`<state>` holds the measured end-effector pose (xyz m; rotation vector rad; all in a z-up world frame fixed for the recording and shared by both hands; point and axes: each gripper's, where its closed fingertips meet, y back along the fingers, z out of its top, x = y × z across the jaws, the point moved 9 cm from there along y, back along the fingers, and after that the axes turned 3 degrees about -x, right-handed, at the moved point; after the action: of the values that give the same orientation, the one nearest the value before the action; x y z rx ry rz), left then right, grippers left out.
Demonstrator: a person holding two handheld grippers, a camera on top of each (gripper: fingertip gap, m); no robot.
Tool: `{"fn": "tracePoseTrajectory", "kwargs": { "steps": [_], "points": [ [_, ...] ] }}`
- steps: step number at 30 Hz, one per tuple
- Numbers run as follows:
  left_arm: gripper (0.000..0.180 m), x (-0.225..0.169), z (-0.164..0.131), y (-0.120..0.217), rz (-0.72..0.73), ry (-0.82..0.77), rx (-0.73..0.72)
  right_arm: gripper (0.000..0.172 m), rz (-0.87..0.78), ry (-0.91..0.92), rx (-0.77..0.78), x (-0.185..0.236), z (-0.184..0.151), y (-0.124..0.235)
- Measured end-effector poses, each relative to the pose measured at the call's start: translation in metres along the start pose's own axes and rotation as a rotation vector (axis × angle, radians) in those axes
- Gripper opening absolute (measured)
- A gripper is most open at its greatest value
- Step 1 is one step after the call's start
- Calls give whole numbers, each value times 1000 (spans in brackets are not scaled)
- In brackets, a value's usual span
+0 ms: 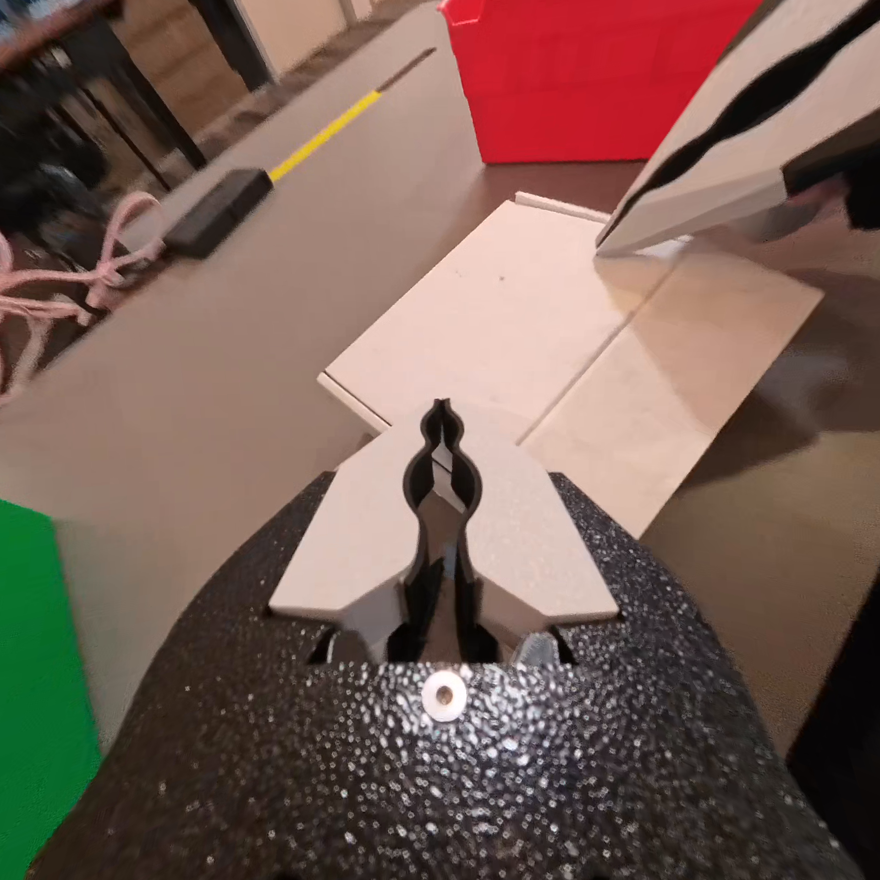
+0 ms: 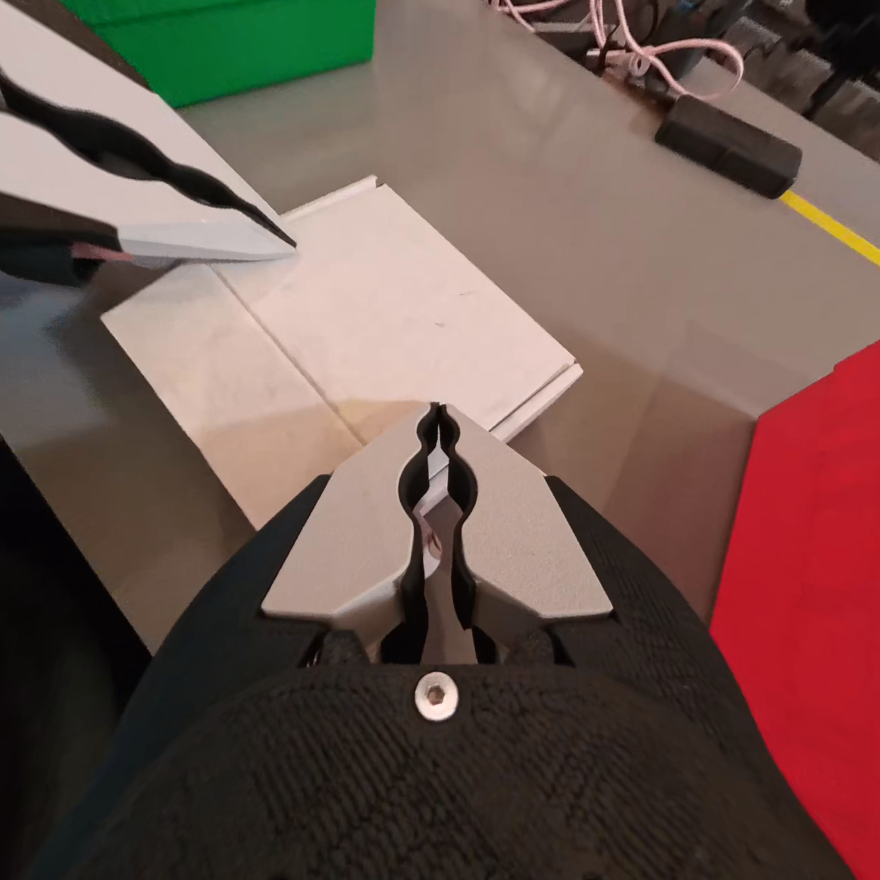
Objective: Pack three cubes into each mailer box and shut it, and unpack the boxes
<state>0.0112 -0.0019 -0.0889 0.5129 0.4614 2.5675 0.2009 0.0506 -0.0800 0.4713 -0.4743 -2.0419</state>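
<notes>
Left gripper (image 1: pixel 444 404): I see its two grey fingers pressed together at the tips, with nothing pinched between them; it hovers over the near corner of the mailer box

Right gripper (image 2: pixel 437 405): I see its fingertips closed on each other as well, nothing in the grasp; it sits above the box's near edge on its own side, and in the left wrist view its tip (image 1: pixel 602 245) comes down at the far right part of the lid

Mailer box (image 1: pixel 500 324): white, shut and lying flat on the table (image 1: pixel 200 381) between the two grippers; a straight seam runs across its lid, and a thin rim of the base shows past the lid at one end (image 2: pixel 547 400)

Cubes: I cannot see any from either camera

Red bin (image 1: pixel 571 85): beyond the box in the left wrist view, at the right edge in the right wrist view

Green bin (image 2: pixel 228 47): standing on the table beyond the box in the right wrist view

Black block (image 2: pixel 728 147): on the table well apart from the box, with pink cord (image 2: pixel 666 47) looped near it

Yellow stripe (image 1: pixel 328 135): a marked line running along the table edge

Image quality: I note motion blur in the left wrist view, chiefly at the edges
</notes>
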Motion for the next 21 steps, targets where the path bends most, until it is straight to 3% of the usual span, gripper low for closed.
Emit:
{"fn": "tracePoseTrajectory", "kwargs": {
  "steps": [1,4,6,7,10,12,17,21],
  "points": [
    [0,-3,-1,0,29,-42,-8,0,-3,2,-13,0,-1,0],
    [0,-5,1,1,52,-129,-5,0,11,56,-21,-1,-1,2],
    [0,1,4,8,79,-128,-49,62,-1,104,-49,-1,5,10],
    [0,6,5,16,96,-115,-107,82,22,141,-99,2,9,17],
    [0,27,5,41,119,-34,-246,105,111,333,-175,26,11,32],
    [0,37,-1,51,93,-21,-292,106,95,494,-108,42,3,27],
    [21,51,-8,58,43,61,-308,90,-21,846,12,65,-15,-1],
    [24,49,-9,63,18,56,-339,56,-162,1097,11,74,-16,-12]
  ]
}}
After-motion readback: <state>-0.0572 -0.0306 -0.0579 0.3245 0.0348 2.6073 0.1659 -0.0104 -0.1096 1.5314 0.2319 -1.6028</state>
